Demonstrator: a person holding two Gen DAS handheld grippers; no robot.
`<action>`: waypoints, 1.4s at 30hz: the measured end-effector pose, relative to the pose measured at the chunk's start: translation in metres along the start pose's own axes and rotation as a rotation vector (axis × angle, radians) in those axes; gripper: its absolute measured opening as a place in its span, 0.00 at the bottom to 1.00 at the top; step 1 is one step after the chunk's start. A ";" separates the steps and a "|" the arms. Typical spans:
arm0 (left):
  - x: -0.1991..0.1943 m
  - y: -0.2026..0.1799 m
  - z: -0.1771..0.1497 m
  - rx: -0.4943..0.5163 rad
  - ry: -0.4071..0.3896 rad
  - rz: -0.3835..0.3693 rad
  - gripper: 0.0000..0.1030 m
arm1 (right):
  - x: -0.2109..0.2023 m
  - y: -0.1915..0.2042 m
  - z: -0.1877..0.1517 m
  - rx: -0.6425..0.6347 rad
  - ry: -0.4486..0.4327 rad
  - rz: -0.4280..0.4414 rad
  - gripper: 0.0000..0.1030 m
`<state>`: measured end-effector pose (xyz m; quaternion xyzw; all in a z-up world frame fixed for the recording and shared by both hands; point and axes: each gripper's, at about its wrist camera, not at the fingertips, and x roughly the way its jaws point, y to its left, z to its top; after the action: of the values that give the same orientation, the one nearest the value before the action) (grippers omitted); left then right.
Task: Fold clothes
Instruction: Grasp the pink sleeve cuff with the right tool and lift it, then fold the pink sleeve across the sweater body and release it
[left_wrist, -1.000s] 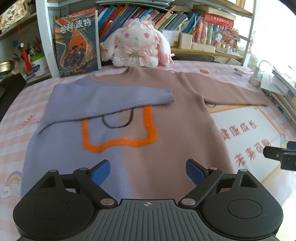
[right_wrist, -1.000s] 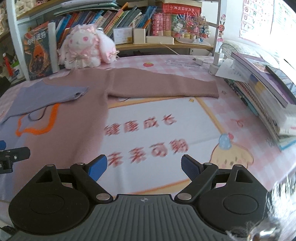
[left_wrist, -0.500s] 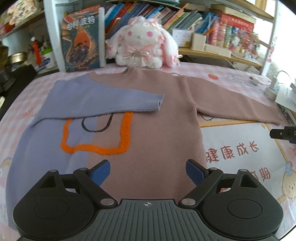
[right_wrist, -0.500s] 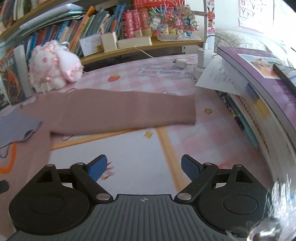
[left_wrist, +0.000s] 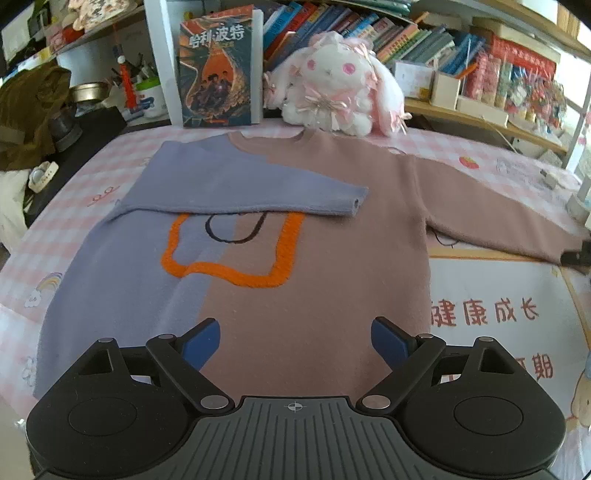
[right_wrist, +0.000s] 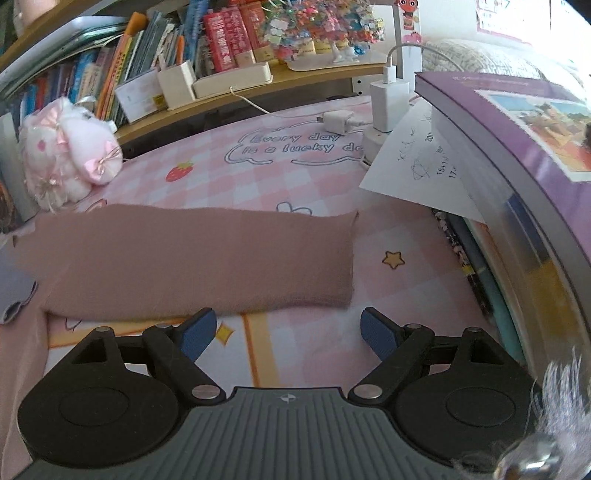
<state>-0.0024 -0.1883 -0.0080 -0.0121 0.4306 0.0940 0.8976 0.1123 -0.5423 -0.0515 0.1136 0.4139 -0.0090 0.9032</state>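
Observation:
A sweater (left_wrist: 325, 266), lavender on the left and dusty pink on the right with an orange outline on the chest, lies flat on the pink checked table mat (left_wrist: 110, 184). Its lavender sleeve (left_wrist: 258, 195) is folded across the chest. The pink sleeve (right_wrist: 207, 262) stretches out flat to the right, its cuff (right_wrist: 345, 258) near a stack of books. My left gripper (left_wrist: 295, 332) hovers open over the sweater's lower part, holding nothing. My right gripper (right_wrist: 288, 326) sits just short of the pink sleeve's near edge; its jaws are closing slightly, with only the mat between them.
A pink plush bunny (left_wrist: 332, 96) and an upright book (left_wrist: 218, 66) stand behind the collar, before shelves of books. A tall stack of books (right_wrist: 517, 155), a loose sheet of paper (right_wrist: 417, 166) and white chargers (right_wrist: 388, 103) crowd the table's right side.
My right gripper has swept to the right, from beside the sweater's body to the end of the pink sleeve. The left gripper has shifted right over the sweater's lower part.

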 end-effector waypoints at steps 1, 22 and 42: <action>-0.001 -0.001 0.000 0.008 0.002 0.002 0.89 | 0.002 -0.001 0.002 0.002 -0.006 0.002 0.81; -0.005 -0.005 -0.001 0.014 -0.009 0.003 0.89 | -0.002 -0.025 0.026 0.153 -0.131 0.124 0.09; 0.001 0.071 0.003 0.088 -0.116 -0.118 0.89 | -0.055 0.107 0.026 0.099 -0.159 0.347 0.08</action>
<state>-0.0120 -0.1179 -0.0024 0.0073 0.3801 0.0224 0.9246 0.1073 -0.4482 0.0270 0.2263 0.3143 0.1175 0.9144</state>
